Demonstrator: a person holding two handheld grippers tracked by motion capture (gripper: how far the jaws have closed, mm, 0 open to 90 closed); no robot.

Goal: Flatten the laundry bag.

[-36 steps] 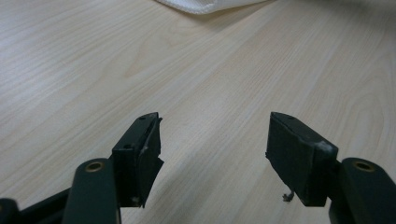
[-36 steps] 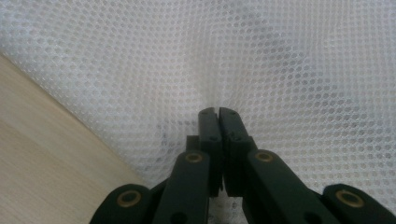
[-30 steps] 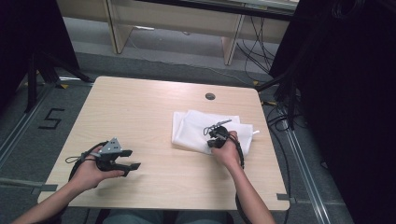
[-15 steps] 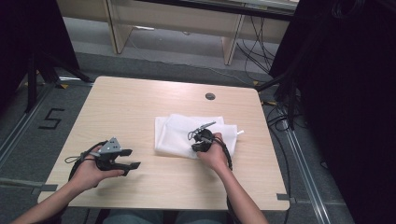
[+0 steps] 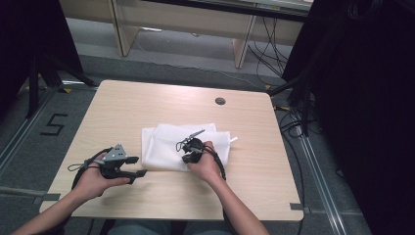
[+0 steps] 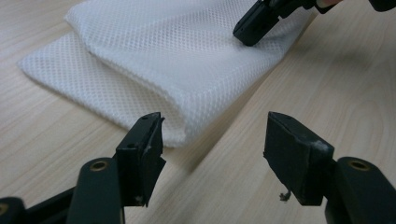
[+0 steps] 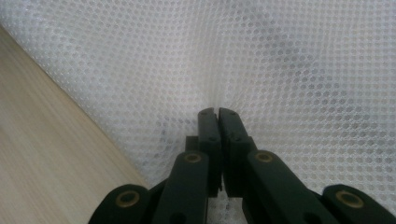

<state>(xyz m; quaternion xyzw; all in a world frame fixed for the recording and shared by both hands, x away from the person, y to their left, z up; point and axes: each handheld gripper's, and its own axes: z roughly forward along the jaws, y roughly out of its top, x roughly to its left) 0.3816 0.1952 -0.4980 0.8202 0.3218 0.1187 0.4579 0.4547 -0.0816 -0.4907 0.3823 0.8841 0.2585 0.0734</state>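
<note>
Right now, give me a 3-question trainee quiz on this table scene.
1. True or false: the right gripper is shut on the white mesh cloth.
2. The left gripper is: A) open, off the cloth; B) shut on the cloth; C) resting on top of the cloth.
3. What small dark round thing sits in the table near its far edge?

Key
1. True: the jaws pinch a ridge of mesh.
2. A.
3. A round hole or grommet.
</note>
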